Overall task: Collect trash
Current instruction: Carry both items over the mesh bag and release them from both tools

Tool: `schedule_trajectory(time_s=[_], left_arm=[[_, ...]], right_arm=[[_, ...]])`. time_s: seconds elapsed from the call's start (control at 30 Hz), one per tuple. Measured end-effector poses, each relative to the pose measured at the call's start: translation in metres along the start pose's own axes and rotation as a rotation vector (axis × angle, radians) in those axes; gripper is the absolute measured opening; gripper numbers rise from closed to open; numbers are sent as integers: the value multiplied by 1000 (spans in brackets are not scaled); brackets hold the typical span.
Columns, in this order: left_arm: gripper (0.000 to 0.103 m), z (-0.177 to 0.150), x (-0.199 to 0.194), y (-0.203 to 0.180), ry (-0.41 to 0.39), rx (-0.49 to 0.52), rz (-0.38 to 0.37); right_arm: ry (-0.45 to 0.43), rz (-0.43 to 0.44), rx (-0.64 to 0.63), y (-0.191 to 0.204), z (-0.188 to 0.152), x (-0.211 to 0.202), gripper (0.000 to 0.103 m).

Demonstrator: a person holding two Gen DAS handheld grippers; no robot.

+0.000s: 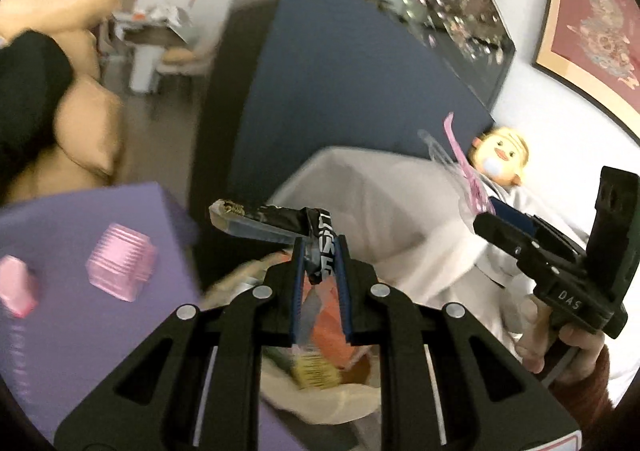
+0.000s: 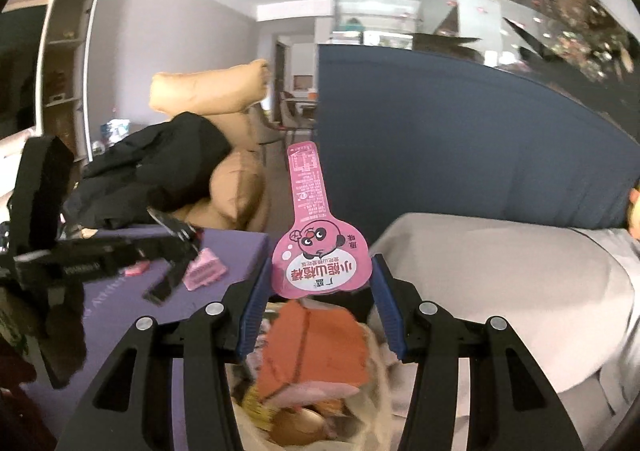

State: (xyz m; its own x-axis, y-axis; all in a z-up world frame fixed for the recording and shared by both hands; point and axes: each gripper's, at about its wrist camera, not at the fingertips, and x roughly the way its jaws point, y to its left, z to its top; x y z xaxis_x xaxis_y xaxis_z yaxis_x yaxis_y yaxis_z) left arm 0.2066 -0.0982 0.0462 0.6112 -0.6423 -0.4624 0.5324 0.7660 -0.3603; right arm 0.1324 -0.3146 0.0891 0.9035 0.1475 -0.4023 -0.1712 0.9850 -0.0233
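Gripping a pink wrapper (image 2: pixel 320 251) (Chinese print, cartoon bear): right gripper (image 2: pixel 322 291).

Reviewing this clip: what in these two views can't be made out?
- Left wrist view: the black wrapper's print, crumpled and partly behind the left hand-held gripper.
- Right wrist view: whether the right hand-held gripper actually clamps the pink lollipop-shaped packet; its lower edge hides contact.
- Both views: the trash bag's contents, blurred.

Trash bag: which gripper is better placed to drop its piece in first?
Probably the left gripper: its black wrapper hangs right above the trash bag. The right gripper holds its pink wrapper upright.
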Motion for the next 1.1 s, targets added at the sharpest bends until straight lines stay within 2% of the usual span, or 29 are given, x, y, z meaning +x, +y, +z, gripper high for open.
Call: schedule_trajectory(time_s=[0.23,0.3,0.37,0.47,0.63,0.8,0.87,1.03,1.1], left_arm=[[14,-20,66,-20,144,-2,-77],[21,-31,84,-18,220,-5,-78],[30,-35,88,-11,259,-21,-67],[39,-40,78,1,278,-40,-47],[42,-40,34,19,226,-33,29],[42,-44,-18,31,139,-42,168],[43,-47,-37,39,119,-55,214],[43,-64,-83,59,78,-89,344],[48,-71,-96,63,62,-100,382]], right_arm=[[26,-35,53,-25,-14,11,47],[40,-34,65,-25,-18,17,47],[53,-25,71,-25,-23,20,47],[84,10,65,-18,-31,31,47],[165,135,52,6,-45,60,47],[324,232,26,38,-74,108,47],[386,226,-15,50,-88,124,47],[473,176,-43,57,-108,145,48],[480,170,-56,59,-111,145,48]])
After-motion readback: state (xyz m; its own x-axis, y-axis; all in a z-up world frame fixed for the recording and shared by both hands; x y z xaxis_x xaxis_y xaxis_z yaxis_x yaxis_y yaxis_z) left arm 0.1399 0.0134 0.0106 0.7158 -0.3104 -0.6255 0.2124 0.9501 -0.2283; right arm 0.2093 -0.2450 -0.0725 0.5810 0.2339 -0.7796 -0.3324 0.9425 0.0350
